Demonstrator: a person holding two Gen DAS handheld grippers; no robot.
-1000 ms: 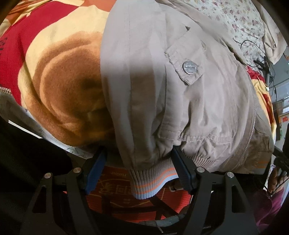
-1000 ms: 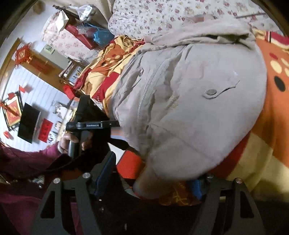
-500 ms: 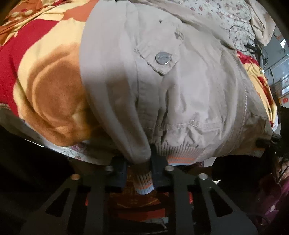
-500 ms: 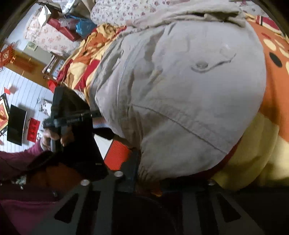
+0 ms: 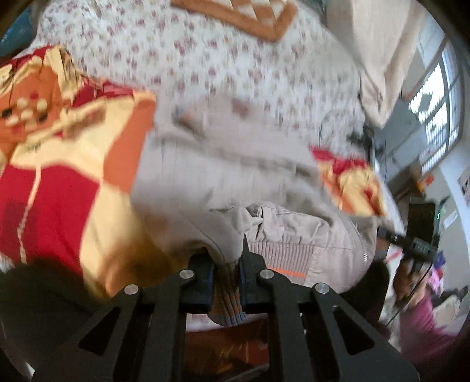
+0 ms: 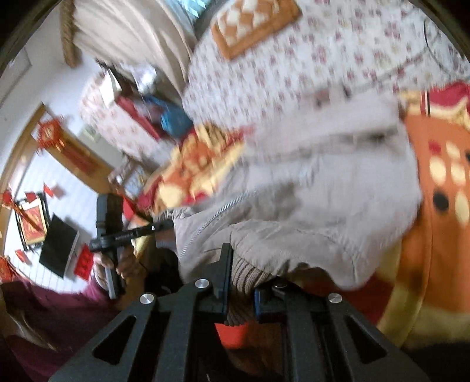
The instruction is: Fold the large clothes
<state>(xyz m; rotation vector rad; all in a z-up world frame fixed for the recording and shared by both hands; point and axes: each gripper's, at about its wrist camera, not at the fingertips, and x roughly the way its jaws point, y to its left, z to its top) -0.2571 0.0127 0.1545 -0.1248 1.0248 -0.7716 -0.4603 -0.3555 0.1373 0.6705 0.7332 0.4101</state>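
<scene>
The left hand-held gripper [image 5: 226, 276] is clamped tight on the ribbed, striped hem of a beige jacket [image 5: 235, 176], the knit band pinched between its blue pads and hanging out below them. The right hand-held gripper [image 6: 239, 293] has its jaws closing on another stretch of the same ribbed hem, brown knit bunched between the pads. From the two grips the jacket [image 6: 323, 205] runs away across a bed, its near edge raised and creased, its zip line showing in the right wrist view, the rest blurred. It lies on a fleece blanket [image 5: 58, 191] printed in red, orange and cream, which spreads to both sides of the garment. Beyond the blanket the bed carries a floral sheet [image 5: 220, 53] in white with small reddish sprigs, and on it rests an orange-and-cream checked cushion [image 6: 252, 26]. A pale curtain [image 5: 382, 58] hangs beside a barred window [image 5: 437, 102] at the far right of the left wrist view. The right wrist view takes in a white wall hung with red decorations [image 6: 50, 135], a dark flat screen [image 6: 58, 249] and a blue bag [image 6: 173, 117] on cluttered furniture. Each view catches the opposite hand in a maroon sleeve [image 6: 44, 308] holding its black handle.
</scene>
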